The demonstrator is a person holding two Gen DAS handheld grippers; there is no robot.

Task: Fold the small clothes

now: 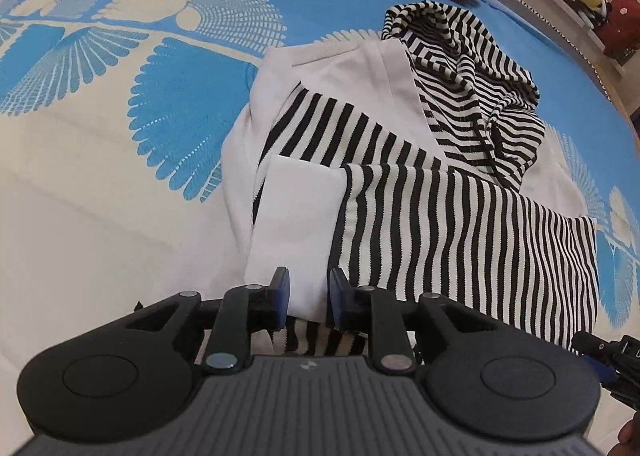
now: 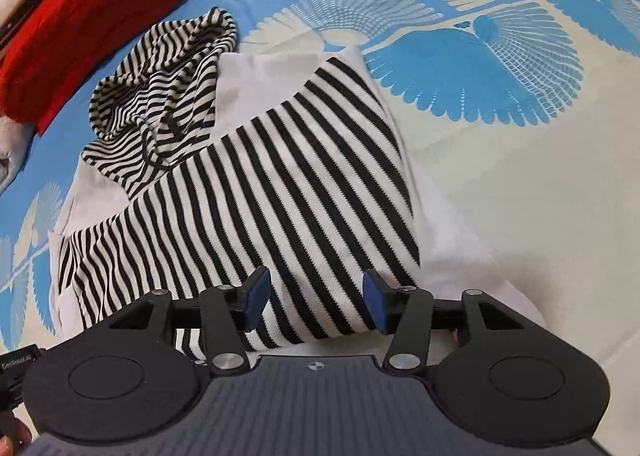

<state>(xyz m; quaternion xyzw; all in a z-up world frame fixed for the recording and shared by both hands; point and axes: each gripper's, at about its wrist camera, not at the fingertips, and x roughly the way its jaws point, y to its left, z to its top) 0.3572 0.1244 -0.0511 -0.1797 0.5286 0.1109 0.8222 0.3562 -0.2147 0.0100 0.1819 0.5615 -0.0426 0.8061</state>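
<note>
Here, a folded striped hoodie (image 1: 400, 183) on the bed (image 1: 100, 215)

Both grippers, left (image 1: 308, 296) and right (image 2: 316, 302), hang over its near edge (fingers apart, gripping nothing).

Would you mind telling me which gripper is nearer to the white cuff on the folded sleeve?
Left. The left gripper hangs right over the white cuff, jaws astride its near edge. The right gripper is over the striped sleeve, beside the cuff.
</note>
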